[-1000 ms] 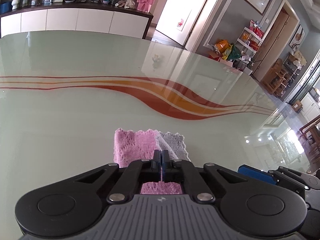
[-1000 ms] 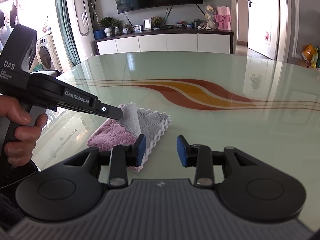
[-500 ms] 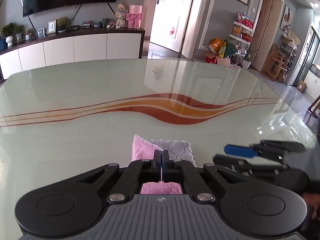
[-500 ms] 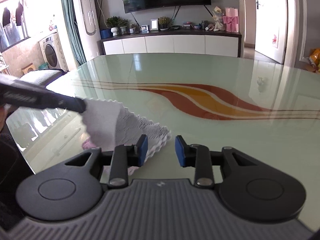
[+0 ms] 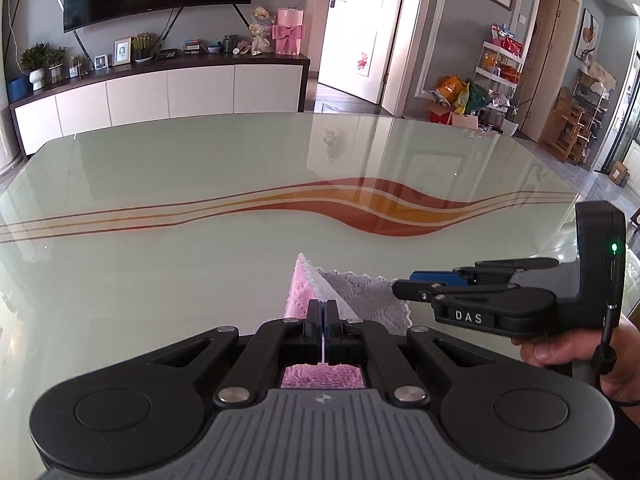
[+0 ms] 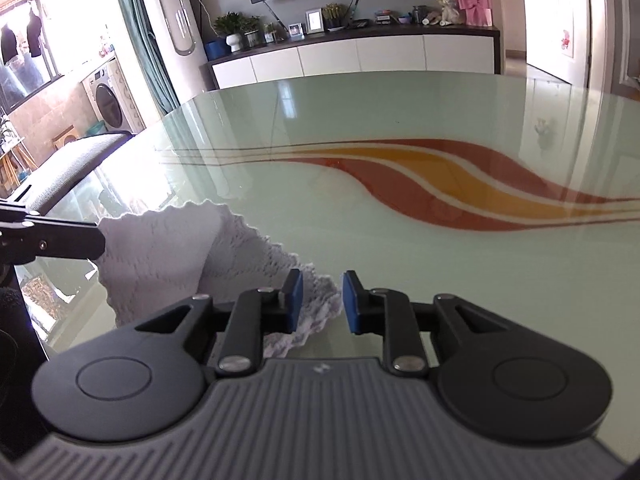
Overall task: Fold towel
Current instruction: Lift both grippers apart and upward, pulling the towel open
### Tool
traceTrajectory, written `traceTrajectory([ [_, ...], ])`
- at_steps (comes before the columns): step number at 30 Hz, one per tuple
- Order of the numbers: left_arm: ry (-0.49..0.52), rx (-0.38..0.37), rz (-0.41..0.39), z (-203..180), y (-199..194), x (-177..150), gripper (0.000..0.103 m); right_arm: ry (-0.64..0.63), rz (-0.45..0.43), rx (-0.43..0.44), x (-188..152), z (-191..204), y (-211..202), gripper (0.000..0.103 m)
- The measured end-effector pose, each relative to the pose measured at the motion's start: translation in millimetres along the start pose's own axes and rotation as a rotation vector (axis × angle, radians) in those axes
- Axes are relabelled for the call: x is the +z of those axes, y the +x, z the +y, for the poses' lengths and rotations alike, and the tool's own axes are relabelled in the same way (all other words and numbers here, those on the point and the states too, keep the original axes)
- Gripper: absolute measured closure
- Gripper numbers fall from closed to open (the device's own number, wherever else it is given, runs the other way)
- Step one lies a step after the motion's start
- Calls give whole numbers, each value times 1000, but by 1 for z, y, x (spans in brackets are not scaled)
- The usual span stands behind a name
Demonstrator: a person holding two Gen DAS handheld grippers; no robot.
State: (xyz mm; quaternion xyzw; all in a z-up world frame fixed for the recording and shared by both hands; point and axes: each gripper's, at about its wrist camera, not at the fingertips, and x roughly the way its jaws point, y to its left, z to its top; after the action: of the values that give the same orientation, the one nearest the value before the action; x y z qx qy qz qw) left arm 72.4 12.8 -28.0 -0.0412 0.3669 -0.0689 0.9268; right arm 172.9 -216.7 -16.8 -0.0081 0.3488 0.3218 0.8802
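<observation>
Pinching a raised edge of the towel (image 5: 362, 298) between closed jaws, the left gripper (image 5: 322, 312) lifts that edge off the glass table (image 5: 200, 200) — pink side toward nine o'clock, grey side toward three. At three o'clock the right gripper (image 5: 404, 284) sits in a hand (image 5: 576, 350). Its jaws have just been closing, yet the blue pads (image 6: 294, 296) stand apart, the towel's scalloped corner (image 6: 320, 300) lying in the gap — not pressed.

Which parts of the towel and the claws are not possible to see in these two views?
- Left wrist view: towel near part, hidden by the left claw body.
- Right wrist view: towel's pink side, turned away; left claw cut off by the left edge.
- Right claw: whether its pads touch cloth, unclear.
</observation>
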Motion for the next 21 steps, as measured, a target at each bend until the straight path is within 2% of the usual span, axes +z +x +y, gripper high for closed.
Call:
traceTrajectory([
  [6,-3,1,5,-3,2,-1,103,15,17,-9,-5,-2,4,88],
  [8,-3,0,7,-3,3,-1,103,10,8,-12,-6,-1,2,96],
  [14,-9,-1,9,-1,5,0,103,-15,-1,-19,-4,3,-1,100],
  [21,-20,2,11,3,6,-2,103,-15,2,16,0,1,-9,102],
])
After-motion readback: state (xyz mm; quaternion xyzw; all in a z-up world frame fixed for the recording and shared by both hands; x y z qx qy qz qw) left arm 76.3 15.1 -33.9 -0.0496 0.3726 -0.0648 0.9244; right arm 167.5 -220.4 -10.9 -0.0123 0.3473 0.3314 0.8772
